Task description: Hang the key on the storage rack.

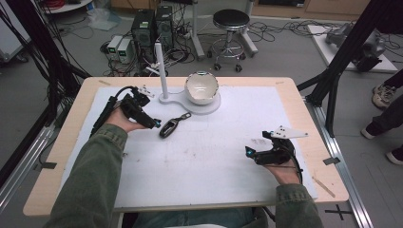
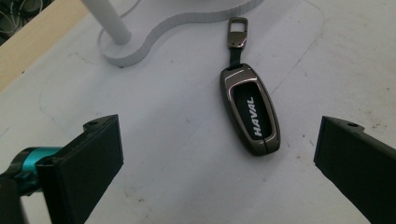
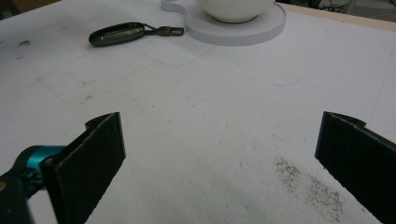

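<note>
The key fob [image 2: 251,109] lies just ahead of the left gripper [image 2: 217,144], between its wide-open, empty jaws (untouched).

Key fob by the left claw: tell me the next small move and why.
Probably ease the left claw forward and down until its open jaws straddle the key fob, then close. The fob lies flat on the white mat, just ahead of the jaws and untouched; the right claw sits far off.
</note>
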A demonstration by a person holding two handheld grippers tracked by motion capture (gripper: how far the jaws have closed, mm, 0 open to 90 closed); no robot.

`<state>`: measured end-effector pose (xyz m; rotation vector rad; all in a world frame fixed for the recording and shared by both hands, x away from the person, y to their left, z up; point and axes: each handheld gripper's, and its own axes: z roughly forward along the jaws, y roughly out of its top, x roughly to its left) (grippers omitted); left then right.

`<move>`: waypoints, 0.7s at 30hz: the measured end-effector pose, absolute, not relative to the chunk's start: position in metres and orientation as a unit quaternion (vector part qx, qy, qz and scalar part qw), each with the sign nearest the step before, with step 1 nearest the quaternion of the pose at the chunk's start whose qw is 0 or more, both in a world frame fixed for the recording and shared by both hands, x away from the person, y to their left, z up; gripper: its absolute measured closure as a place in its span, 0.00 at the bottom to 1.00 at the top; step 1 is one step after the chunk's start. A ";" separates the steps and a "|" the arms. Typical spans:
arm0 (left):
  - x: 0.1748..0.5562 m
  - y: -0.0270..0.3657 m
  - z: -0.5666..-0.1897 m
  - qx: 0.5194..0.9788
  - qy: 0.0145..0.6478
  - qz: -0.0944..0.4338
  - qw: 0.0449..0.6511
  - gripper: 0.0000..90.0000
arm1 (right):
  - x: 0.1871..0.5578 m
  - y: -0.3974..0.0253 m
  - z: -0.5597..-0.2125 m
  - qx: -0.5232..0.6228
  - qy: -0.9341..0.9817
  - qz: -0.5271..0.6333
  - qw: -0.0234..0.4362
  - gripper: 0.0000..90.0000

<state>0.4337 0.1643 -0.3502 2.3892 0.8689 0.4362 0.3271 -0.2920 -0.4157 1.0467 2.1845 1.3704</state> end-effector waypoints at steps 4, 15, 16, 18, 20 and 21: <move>0.443 0.149 -0.353 0.898 0.317 0.152 0.266 0.02 | 0.327 -0.293 -0.415 0.372 0.771 0.485 0.178 0.01; 0.469 0.127 -0.360 0.908 0.314 0.134 0.242 0.03 | 0.328 -0.293 -0.416 0.372 0.772 0.485 0.175 0.01; 0.471 0.125 -0.361 0.910 0.313 0.133 0.237 0.03 | 0.328 -0.293 -0.416 0.371 0.772 0.485 0.176 0.01; 0.474 0.122 -0.365 0.911 0.312 0.129 0.236 0.03 | 0.328 -0.294 -0.416 0.372 0.773 0.485 0.174 0.01; 0.479 0.117 -0.373 0.911 0.316 0.120 0.236 0.03 | 0.328 -0.294 -0.416 0.373 0.773 0.484 0.174 0.01; 0.479 0.117 -0.373 0.911 0.316 0.120 0.236 0.03 | 0.328 -0.294 -0.416 0.373 0.772 0.484 0.174 0.01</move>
